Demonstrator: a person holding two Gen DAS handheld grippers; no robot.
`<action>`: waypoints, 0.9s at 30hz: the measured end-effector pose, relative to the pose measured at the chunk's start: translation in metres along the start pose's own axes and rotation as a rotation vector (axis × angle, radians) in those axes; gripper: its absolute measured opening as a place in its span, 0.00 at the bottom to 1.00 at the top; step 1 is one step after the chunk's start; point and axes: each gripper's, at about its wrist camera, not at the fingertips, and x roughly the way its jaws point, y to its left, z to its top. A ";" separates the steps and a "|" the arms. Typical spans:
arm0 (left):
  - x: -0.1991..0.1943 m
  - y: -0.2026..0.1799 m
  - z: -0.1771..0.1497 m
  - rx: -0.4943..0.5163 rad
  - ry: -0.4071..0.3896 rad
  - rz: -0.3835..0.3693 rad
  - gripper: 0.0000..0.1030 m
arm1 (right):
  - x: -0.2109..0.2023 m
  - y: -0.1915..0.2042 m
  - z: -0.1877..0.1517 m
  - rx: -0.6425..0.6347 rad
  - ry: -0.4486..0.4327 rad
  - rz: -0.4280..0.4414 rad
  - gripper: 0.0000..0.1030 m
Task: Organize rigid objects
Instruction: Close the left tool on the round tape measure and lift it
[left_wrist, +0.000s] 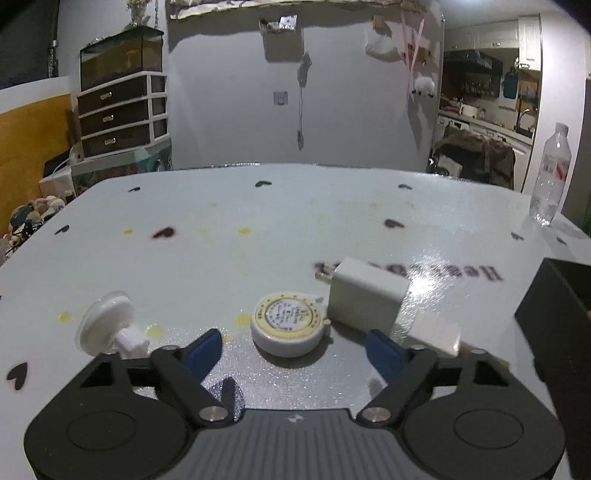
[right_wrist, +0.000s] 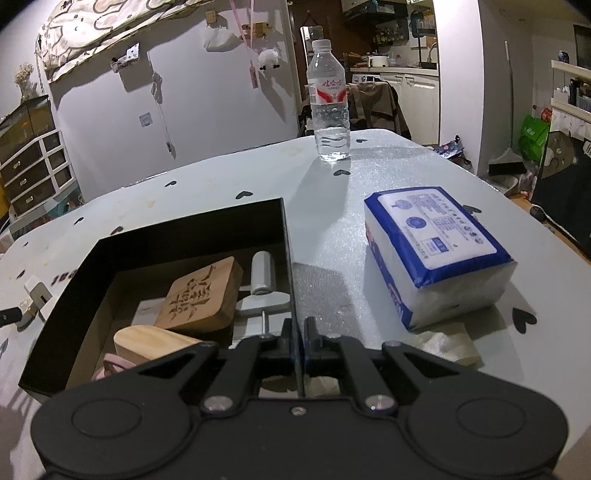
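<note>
Left gripper (left_wrist: 293, 349) fingers apart, round tape measure (left_wrist: 286, 323) at twelve o'clock: light, stiff, slick; I'd pinch its rim. Right gripper (right_wrist: 297, 338) clamped on box wall (right_wrist: 290, 266).

A clear plastic water bottle with a red-and-white label (right_wrist: 328, 107) stands upright at the far edge of the pale, heart-printed desk (right_wrist: 332, 229). Nearer lies a blue-and-white wrapped tissue pack (right_wrist: 436, 251); a dark-drawered white cabinet (left_wrist: 122, 114) lines the wall.
</note>
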 end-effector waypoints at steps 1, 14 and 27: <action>0.004 0.000 -0.001 0.006 0.003 0.006 0.76 | 0.000 0.000 0.000 -0.001 0.001 -0.001 0.05; 0.031 0.007 0.006 -0.016 -0.017 -0.002 0.54 | 0.000 0.000 0.000 -0.003 0.002 -0.001 0.05; 0.017 0.022 -0.001 -0.093 -0.015 0.025 0.54 | 0.000 0.000 -0.001 -0.001 0.002 0.000 0.05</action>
